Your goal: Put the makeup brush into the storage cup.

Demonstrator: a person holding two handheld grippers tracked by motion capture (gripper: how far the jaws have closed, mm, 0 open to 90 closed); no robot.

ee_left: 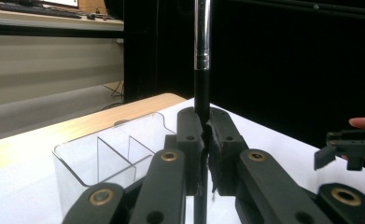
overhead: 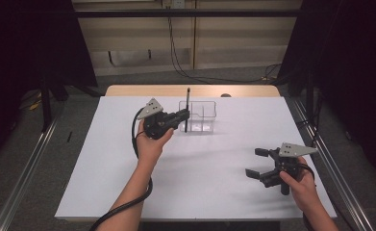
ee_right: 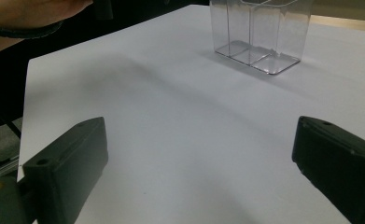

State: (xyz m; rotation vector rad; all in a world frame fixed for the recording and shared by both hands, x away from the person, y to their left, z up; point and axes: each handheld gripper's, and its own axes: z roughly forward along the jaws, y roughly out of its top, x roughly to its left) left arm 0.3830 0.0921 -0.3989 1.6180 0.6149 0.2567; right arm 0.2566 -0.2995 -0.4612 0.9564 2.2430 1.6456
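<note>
A slim black stick with a silver ferrule (ee_left: 202, 56) stands upright, pinched between the jaws of my left gripper (ee_left: 204, 126). In the high view the stick (overhead: 187, 108) and the left gripper (overhead: 185, 115) are at the left end of a clear divided plastic organizer (overhead: 202, 118). The stick's lower end reaches down near the table. The organizer (ee_left: 105, 149) lies just beyond the left jaws, and its compartments (ee_right: 259, 32) look empty. My right gripper (overhead: 256, 162) is held open near the front right of the table, with nothing between its jaws (ee_right: 199, 149).
A white sheet (overhead: 190, 183) covers the table, with a wooden strip (overhead: 190, 90) along the far edge. Dark curtains and cables stand behind. The right gripper (ee_left: 346, 149) also appears far off in the left gripper view. A forearm (ee_right: 26, 14) crosses the top left of the right gripper view.
</note>
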